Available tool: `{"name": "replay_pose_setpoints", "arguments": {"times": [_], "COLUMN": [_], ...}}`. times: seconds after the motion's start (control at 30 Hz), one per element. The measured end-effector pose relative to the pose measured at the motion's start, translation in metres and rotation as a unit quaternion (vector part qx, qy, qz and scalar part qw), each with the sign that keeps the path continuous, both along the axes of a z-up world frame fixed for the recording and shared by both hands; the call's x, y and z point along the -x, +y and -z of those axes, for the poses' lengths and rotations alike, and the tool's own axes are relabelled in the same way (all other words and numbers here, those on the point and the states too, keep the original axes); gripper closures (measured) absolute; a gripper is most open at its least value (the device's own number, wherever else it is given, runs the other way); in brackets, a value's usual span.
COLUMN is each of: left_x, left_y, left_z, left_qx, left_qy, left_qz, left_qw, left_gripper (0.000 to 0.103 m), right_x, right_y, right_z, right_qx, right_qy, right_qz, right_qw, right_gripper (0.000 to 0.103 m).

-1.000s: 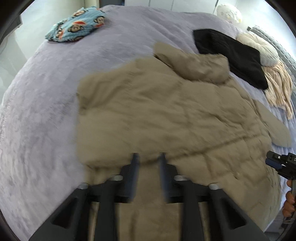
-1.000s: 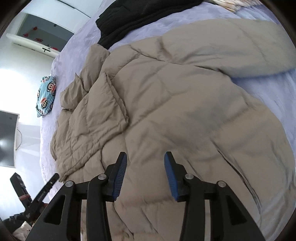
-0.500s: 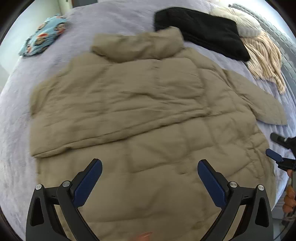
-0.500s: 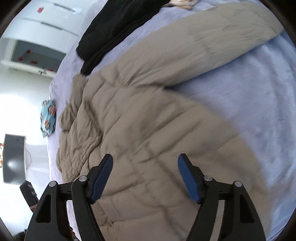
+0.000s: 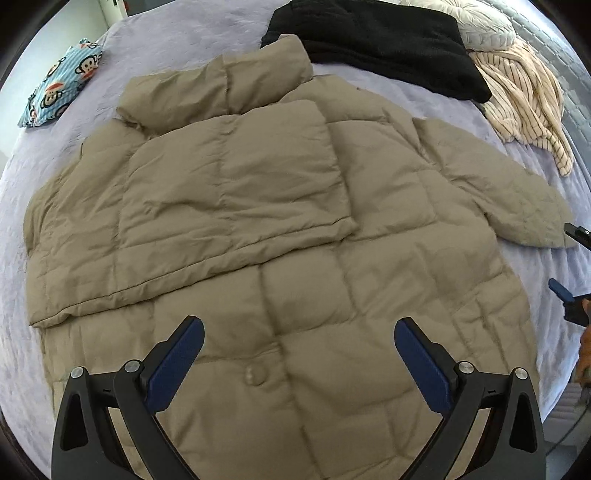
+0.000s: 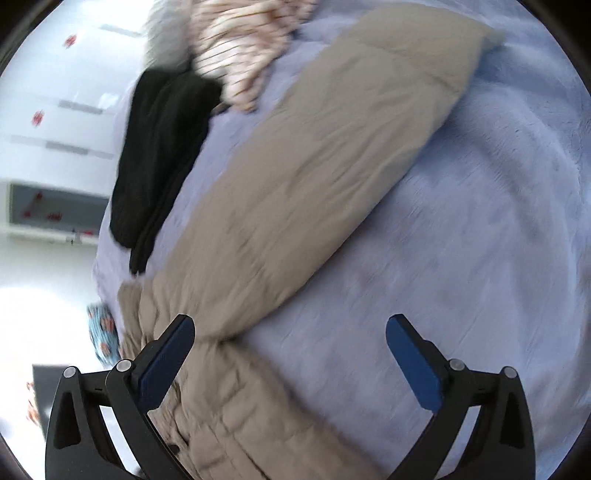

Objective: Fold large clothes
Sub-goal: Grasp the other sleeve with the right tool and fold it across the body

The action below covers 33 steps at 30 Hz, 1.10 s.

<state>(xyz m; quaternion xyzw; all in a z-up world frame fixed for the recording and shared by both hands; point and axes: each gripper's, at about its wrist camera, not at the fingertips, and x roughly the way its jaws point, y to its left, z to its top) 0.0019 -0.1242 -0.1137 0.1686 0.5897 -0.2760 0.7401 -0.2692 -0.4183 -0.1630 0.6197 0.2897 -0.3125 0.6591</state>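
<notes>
I count one tan jacket (image 5: 280, 221) spread on the bed (image 5: 184, 40), its left sleeve folded across the chest and its right sleeve (image 6: 332, 155) still stretched out flat. Beyond the collar lie one black garment (image 5: 376, 40), one striped knit (image 5: 524, 96), one pale cushion (image 5: 484, 26) and, at the far left corner, one monkey-print cloth (image 5: 59, 92). The bed is covered in a lilac plush sheet; white cupboards (image 6: 59, 122) stand behind it in the right view.

My left gripper (image 5: 299, 343) points steeply down over the jacket's lower front, jaws spread fully and holding nothing. My right gripper (image 6: 290, 339) tilts down beside the outstretched sleeve, its jaws opening wide; only the sleeve's base and bare sheet lie between them, ungripped. That view is blurred.
</notes>
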Motion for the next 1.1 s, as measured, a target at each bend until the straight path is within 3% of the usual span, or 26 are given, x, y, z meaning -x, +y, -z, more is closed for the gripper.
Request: {"name": "replay_pose_setpoints", "arguments": {"times": [0.2, 0.47, 0.5, 0.53, 0.57, 0.6, 0.63, 0.67, 0.8, 0.9, 1.1], "left_x": [-0.009, -0.029, -0.031, -0.032, -0.033, -0.034, -0.035, -0.037, -0.044, -0.051, -0.071], "left_y": [-0.019, -0.038, -0.040, -0.042, -0.040, -0.040, -0.040, -0.038, -0.027, -0.016, 0.013], "left_z": [-0.005, -0.018, -0.019, -0.020, -0.022, -0.023, -0.023, -0.024, -0.024, -0.023, -0.023], "left_qx": [0.010, 0.025, 0.028, 0.030, 0.032, 0.033, 0.034, 0.035, 0.034, 0.034, 0.035], "left_qy": [-0.008, -0.039, -0.045, -0.048, -0.052, -0.055, -0.056, -0.055, -0.058, -0.063, -0.065], "left_qz": [-0.026, -0.042, -0.042, -0.043, -0.043, -0.043, -0.043, -0.043, -0.055, -0.066, -0.094], "left_qw": [0.9996, 0.9980, 0.9977, 0.9975, 0.9972, 0.9970, 0.9970, 0.9970, 0.9962, 0.9953, 0.9928], "left_gripper": [0.000, 0.000, 0.000, 0.000, 0.000, 0.000, 0.000, 0.000, 0.000, 0.000, 0.000], "right_x": [0.020, 0.029, 0.028, 0.028, 0.026, 0.026, 0.025, 0.023, -0.003, -0.037, -0.142], "right_y": [-0.061, -0.103, -0.103, -0.104, -0.107, -0.107, -0.106, -0.105, -0.103, -0.096, -0.059], "right_z": [0.024, 0.049, 0.051, 0.054, 0.060, 0.065, 0.069, 0.070, 0.043, 0.007, -0.066], "right_qx": [-0.015, -0.074, -0.082, -0.095, -0.113, -0.130, -0.140, -0.142, -0.110, -0.076, 0.007], "right_qy": [-0.064, -0.166, -0.170, -0.172, -0.174, -0.182, -0.195, -0.207, -0.236, -0.258, -0.247], "right_qz": [0.091, 0.192, 0.197, 0.201, 0.206, 0.213, 0.219, 0.219, 0.169, 0.101, -0.062], "right_qw": [0.994, 0.964, 0.962, 0.960, 0.956, 0.951, 0.946, 0.943, 0.951, 0.958, 0.967], "right_gripper": [0.000, 0.003, 0.014, 0.040, 0.054, 0.079, 0.091, 0.092, 0.094, 0.094, 0.094]}}
